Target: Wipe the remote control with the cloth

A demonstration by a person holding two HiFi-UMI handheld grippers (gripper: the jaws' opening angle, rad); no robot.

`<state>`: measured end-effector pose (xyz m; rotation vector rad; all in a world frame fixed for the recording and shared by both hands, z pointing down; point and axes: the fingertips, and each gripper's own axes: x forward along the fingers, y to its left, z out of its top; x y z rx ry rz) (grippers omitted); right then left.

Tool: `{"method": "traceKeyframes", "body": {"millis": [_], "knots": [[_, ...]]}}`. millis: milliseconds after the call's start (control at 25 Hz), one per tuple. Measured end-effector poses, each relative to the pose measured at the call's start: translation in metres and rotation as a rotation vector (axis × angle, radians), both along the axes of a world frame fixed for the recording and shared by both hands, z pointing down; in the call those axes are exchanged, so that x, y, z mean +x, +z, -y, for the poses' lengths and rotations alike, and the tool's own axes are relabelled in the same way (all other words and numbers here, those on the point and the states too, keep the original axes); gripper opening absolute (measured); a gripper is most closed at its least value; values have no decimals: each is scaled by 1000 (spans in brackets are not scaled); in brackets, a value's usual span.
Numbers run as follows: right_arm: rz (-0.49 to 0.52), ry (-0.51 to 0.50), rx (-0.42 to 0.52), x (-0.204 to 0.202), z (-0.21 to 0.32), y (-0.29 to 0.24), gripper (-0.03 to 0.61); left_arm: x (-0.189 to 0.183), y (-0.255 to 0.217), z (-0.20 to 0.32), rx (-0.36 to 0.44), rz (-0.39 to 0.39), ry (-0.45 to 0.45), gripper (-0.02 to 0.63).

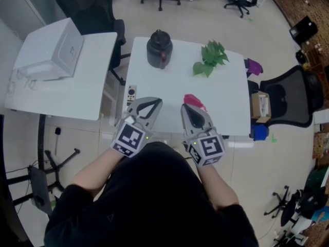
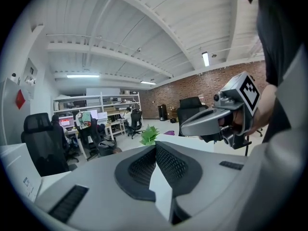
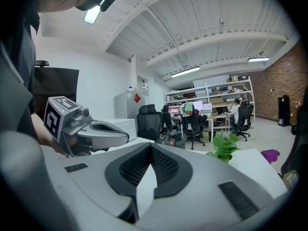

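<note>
- left gripper [image 1: 154,105] and right gripper [image 1: 187,109] hang over the near edge of the table [image 1: 175,84], both with jaws pressed together and empty.
- remote control [image 1: 131,92] lies at the table's left edge, just left of the left gripper's tip — long axis pointing away from the person.
- pink cloth [image 1: 195,101] sits just ahead of the right gripper, so that hand likely takes it.
- little margin left of the remote control; bare tabletop lies between it and the cloth.

Table [image 1: 226,102] smooth and matt; cloth [image 1: 193,101] probably soft fabric; dark pot [image 1: 159,48] faintly glossy.
</note>
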<state>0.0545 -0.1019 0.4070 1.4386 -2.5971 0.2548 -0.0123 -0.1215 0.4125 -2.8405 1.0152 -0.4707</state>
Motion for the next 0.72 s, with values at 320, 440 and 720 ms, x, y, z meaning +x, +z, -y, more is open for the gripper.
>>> {"method": "traceKeyframes", "body": {"millis": [320,440,720], "knots": [[1,-21,8,-7,-2,-2,8,9,-4,-7,13,6,31,0],[0,-26,6,-9,-3,-2,8,10,-4,-7,14,4,36,0],[-12,-31,5,-9,-3,0,8,10,-3,-7,-3,-4,29,0]]}}
